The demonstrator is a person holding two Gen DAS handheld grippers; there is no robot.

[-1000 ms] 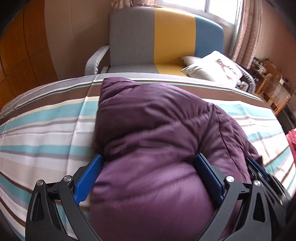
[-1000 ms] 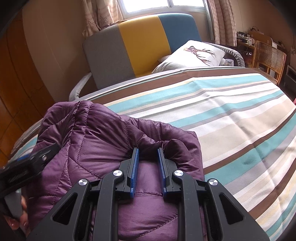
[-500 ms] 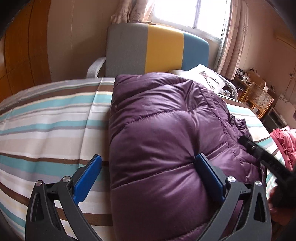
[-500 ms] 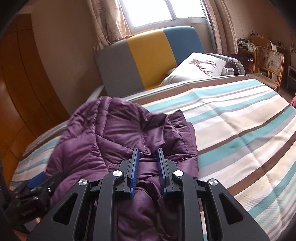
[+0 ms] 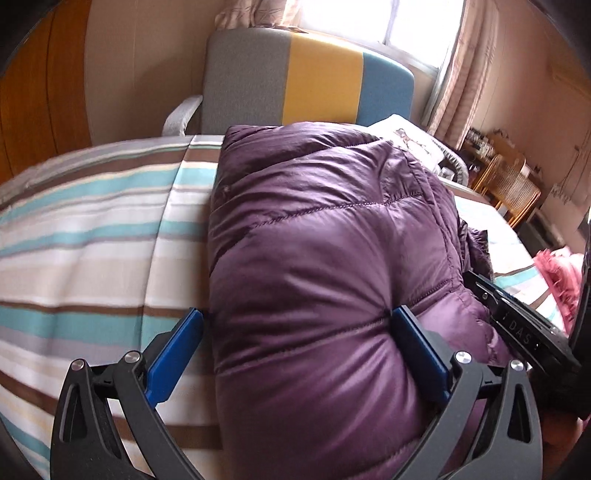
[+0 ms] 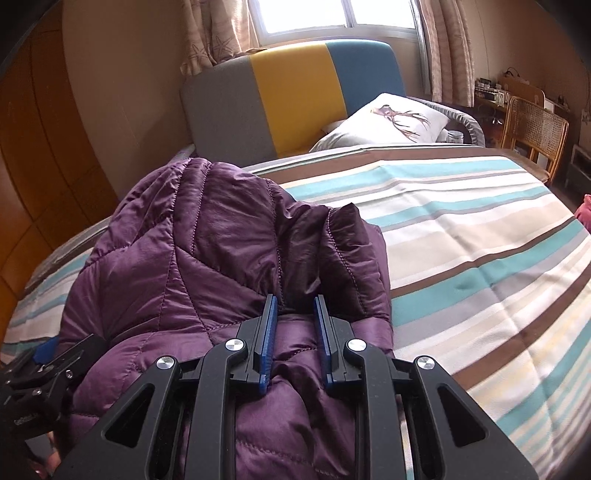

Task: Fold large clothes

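Lay bunched on the bed with the striped brown, teal and white cover (image 6: 480, 236): a puffy purple quilted down jacket (image 5: 325, 266), near the grey, yellow and blue headboard (image 6: 295, 99). Spread wide around a thick fold of it, the left tongs (image 5: 299, 347), blue pads (image 5: 173, 354) pressing both sides. Clenched on a narrow ridge of the same jacket, the right tongs (image 6: 293, 332).

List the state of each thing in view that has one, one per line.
purple puffer jacket: folded into a bundle on the bed.
left gripper: open wide, straddling the jacket's near edge.
right gripper: shut on a jacket fold.
striped bedspread: spread flat.
curtains: drawn open.
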